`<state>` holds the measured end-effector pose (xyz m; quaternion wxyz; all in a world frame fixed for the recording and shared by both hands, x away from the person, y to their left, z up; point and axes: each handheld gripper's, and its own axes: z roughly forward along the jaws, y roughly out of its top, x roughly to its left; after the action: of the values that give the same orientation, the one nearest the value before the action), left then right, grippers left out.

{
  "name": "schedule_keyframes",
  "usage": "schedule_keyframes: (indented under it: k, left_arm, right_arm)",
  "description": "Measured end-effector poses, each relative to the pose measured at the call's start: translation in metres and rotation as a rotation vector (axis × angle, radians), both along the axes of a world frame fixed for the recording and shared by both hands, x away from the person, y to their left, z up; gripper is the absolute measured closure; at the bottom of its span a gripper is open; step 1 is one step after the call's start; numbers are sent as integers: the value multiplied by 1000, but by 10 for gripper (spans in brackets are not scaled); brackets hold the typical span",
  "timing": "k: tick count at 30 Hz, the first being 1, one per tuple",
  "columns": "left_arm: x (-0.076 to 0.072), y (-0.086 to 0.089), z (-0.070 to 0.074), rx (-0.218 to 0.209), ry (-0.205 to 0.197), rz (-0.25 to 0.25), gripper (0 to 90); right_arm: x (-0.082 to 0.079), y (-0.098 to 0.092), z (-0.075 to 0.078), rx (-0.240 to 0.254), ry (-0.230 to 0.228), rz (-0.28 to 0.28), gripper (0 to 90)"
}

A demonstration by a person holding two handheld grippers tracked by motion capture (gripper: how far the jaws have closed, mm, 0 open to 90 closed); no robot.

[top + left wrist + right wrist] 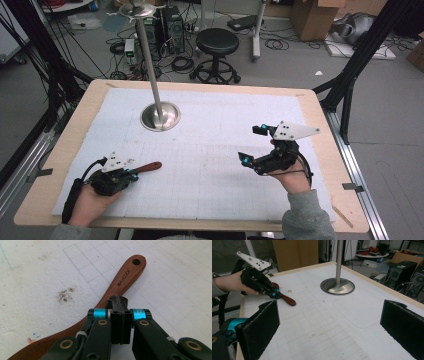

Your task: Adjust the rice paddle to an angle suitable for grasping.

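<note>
Jaws first: the left gripper (131, 173) is sitting with its jaws pressed together, and in the left gripper view they're meeting right over the neck of the wooden spatula (117, 285). They look clamped on it, though the actual pinch is tucked behind the jaw tips, so that part is my read. The right gripper (252, 145) is hanging with its jaws wide apart and nothing between them, pads (259, 330) facing each other over bare bench.

Going big to small. The bench (60, 165) is carrying a white gridded mat (210, 145), and a steel pole stand (160, 116) is standing toward the far left part of it, base dished. The right hand (295, 181) is waiting near the near right corner, probably just parked and ready to help. The left hand (90, 200) is working near the near left corner, likely gripping the spatula at the neck so the handle stays free.

Spatula itself: it's lying flat on the mat by the near left corner, long axis running roughly along the near edge, slightly angled toward the far side. Handle end, the one with the hang hole (136, 262), is pointing at the right edge; blade end is under the left gripper, toward the person.
</note>
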<state>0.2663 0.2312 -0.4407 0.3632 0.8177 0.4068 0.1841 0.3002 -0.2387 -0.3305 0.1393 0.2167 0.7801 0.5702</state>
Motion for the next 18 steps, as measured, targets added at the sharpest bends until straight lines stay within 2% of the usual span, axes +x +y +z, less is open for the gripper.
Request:
schedule_keyframes:
  k: [5,12,15,18]
  left_arm:
    - [5,-1,0,0,-3,18,895]
    - [9,-2,0,20,-9,15,894]
    - [8,-1,1,7,-6,14,895]
    - [7,2,7,-51,-24,-20,894]
  right_arm:
    - [-1,-1,0,-2,3,-5,9]
    - [-1,-1,-2,-7,5,-4,9]
    - [-1,0,-2,-8,10,-4,9]
    - [0,-1,-3,-10,12,-6,9]
